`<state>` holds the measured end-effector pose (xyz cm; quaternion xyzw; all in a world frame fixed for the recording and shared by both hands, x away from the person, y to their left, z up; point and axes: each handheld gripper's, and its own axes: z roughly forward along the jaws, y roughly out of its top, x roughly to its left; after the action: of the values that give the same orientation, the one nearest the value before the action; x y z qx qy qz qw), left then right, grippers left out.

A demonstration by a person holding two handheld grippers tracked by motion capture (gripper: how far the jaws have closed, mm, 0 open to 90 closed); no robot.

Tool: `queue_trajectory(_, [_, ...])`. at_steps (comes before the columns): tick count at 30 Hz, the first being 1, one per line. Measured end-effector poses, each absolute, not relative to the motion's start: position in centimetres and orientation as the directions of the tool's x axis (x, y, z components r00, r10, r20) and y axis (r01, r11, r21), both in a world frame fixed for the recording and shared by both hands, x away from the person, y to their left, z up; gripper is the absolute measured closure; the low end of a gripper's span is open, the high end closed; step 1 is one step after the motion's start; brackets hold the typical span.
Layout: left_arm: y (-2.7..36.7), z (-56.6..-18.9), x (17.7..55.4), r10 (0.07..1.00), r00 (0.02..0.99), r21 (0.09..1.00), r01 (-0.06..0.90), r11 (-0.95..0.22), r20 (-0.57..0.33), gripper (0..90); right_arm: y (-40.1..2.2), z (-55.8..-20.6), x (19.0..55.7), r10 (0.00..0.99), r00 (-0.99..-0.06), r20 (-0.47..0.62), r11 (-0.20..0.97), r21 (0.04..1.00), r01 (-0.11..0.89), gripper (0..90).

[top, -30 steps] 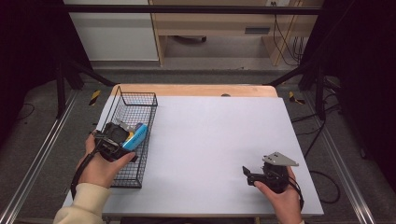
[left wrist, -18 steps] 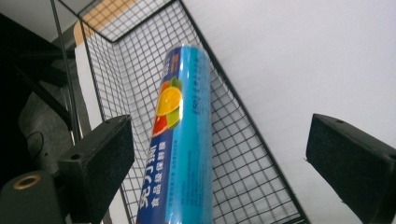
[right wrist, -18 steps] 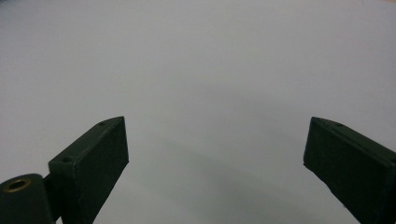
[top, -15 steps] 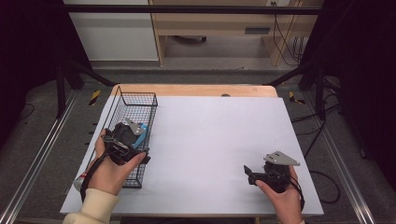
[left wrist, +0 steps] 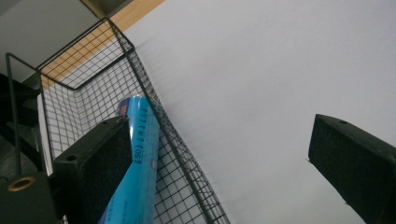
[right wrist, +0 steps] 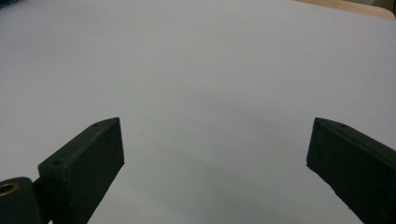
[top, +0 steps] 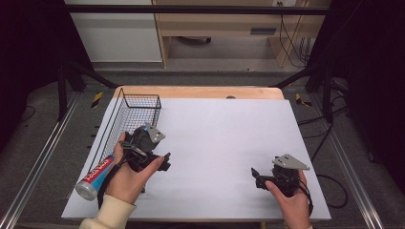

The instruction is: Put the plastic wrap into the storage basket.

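Now left gripper point(left wrist: 219, 154) open beside tube point(left wrist: 135, 163)

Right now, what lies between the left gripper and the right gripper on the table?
Nothing: in the high view the white tabletop is bare between the left gripper and the right gripper. The tube and basket sit left of that stretch.

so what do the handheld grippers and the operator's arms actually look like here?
Both are black. The left gripper and right gripper each carry a grey three-cornered plate on top and a black cable. The jaws are flat, matte black blocks, with a brass-coloured ring near the base. The left arm has a cream sleeve.
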<state>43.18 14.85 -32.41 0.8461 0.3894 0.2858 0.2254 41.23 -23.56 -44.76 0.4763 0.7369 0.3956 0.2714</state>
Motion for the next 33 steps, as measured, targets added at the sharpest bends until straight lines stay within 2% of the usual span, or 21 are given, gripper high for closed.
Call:
queue_trajectory(9, [12.3,-33.4,42.7,0.751,0.580,0.625,0.469,-0.624,0.315,6.2,-23.7,-44.8,41.2,0.917,-0.398,-0.030,0.238,0.842,0.484,4.4])
queue_trajectory(13, [11.7,-34.2,42.8,0.762,0.605,0.669,0.471,-0.575,0.228,6.3,-23.7,-44.8,41.2,0.916,-0.400,-0.027,0.238,0.839,0.489,4.8])
queue_trajectory(15, [11.2,-34.9,42.9,0.753,0.612,0.673,0.453,-0.585,0.242,6.3,-23.8,-44.8,41.2,0.916,-0.400,-0.031,0.241,0.840,0.486,4.8])
queue_trajectory(33, [7.8,-41.4,44.2,0.698,0.692,0.722,0.386,-0.574,0.184,6.8,-24.0,-45.0,41.2,0.920,-0.391,-0.038,0.246,0.831,0.499,4.9])
